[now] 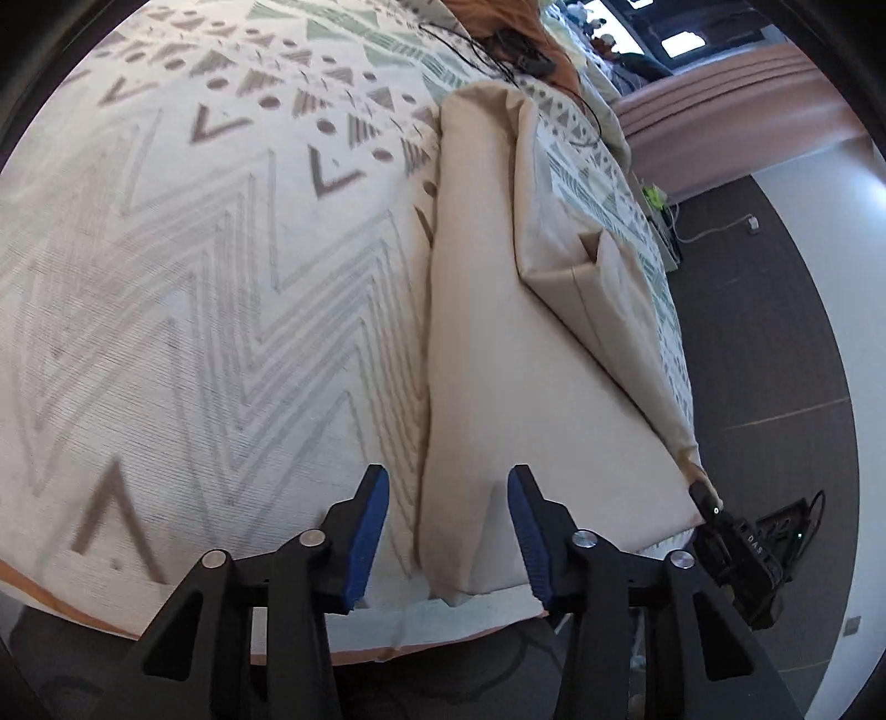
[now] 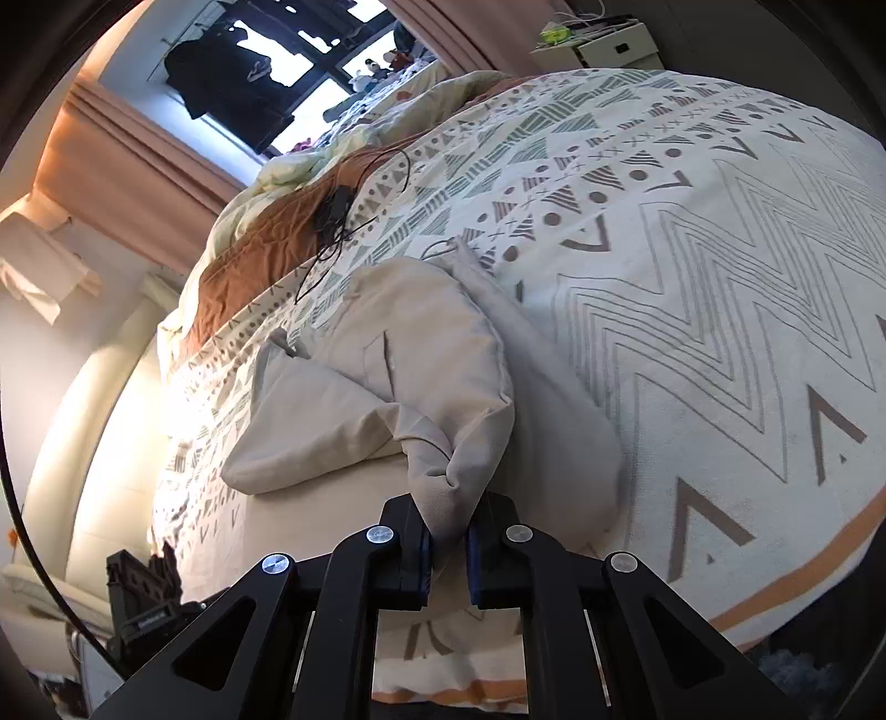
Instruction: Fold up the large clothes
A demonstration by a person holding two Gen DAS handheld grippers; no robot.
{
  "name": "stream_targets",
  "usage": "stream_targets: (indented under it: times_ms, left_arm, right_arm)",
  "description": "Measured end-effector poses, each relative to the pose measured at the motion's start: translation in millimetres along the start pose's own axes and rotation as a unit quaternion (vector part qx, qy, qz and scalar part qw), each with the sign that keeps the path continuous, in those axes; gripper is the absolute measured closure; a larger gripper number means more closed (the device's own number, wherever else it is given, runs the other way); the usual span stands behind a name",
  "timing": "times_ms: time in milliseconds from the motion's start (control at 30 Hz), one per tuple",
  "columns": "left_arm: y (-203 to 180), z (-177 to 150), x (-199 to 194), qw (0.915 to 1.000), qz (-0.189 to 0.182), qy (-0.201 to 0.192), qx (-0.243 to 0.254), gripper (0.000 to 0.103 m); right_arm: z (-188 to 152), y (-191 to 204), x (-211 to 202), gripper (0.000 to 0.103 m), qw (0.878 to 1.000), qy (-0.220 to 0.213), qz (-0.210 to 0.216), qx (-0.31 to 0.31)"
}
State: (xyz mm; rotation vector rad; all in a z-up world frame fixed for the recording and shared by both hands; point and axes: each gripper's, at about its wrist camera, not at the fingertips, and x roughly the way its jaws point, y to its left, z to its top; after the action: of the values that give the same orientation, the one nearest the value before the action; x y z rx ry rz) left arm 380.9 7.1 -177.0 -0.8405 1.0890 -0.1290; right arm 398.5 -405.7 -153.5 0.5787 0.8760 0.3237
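Observation:
A beige garment [image 1: 498, 343] lies in a long folded strip on the patterned bedspread [image 1: 194, 277]. My left gripper [image 1: 448, 531] is open, its blue pads on either side of the garment's near end, not closed on it. The right gripper's black body [image 1: 731, 554] shows at the garment's right corner. In the right wrist view my right gripper [image 2: 447, 548] is shut on a bunched corner of the beige garment [image 2: 421, 376] and lifts it off the bed. The rest of the garment lies folded ahead of it.
The bedspread [image 2: 692, 288] covers a large bed. A black cable and small device [image 2: 332, 210] lie on an orange blanket [image 2: 260, 260] at the far end. Curtains [image 2: 127, 171], a window and a nightstand [image 2: 603, 41] stand beyond. Dark floor [image 1: 764, 343] runs beside the bed.

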Motion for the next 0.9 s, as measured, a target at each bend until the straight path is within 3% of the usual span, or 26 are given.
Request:
stream_targets:
  times_ms: [167, 233, 500, 600, 633, 667, 733, 800, 900]
  left_arm:
    - [-17, -9, 13, 0.9995, -0.014, 0.014, 0.024, 0.061]
    - [-22, -12, 13, 0.9993, -0.01, 0.013, 0.035, 0.061]
    - [-12, -12, 14, 0.9997, -0.013, 0.014, 0.013, 0.061]
    - [-10, -14, 13, 0.9998, -0.014, 0.011, 0.009, 0.061]
    - [-9, -14, 14, 0.9998, -0.014, 0.011, 0.007, 0.061]
    - [-9, -17, 12, 0.9998, -0.013, 0.011, 0.005, 0.061]
    - [-8, -20, 9, 0.9999, -0.009, 0.01, 0.004, 0.061]
    - [-11, -22, 9, 0.9999, -0.003, 0.008, 0.008, 0.061]
    - [-8, -24, 7, 1.0, -0.007, 0.005, 0.002, 0.061]
  right_arm:
    - [-9, -26, -8, 0.094, 0.999, -0.01, -0.015, 0.037]
    - [-14, -32, -2, 0.094, 0.999, 0.008, -0.018, 0.041]
    - [-9, -31, 2, 0.087, 0.999, 0.025, -0.018, 0.03]
    - [-9, -24, -1, 0.07, 0.999, 0.023, -0.028, 0.013]
    - [-10, -19, -3, 0.058, 0.999, 0.02, -0.039, 0.001]
    - [-10, -15, -6, 0.045, 0.998, 0.012, -0.057, -0.015]
    - [-10, -4, -16, 0.032, 0.993, -0.017, -0.106, -0.052]
    - [-7, 4, -24, 0.032, 0.989, -0.036, -0.123, -0.076]
    - [2, 16, -27, 0.032, 0.988, -0.031, -0.112, -0.097]
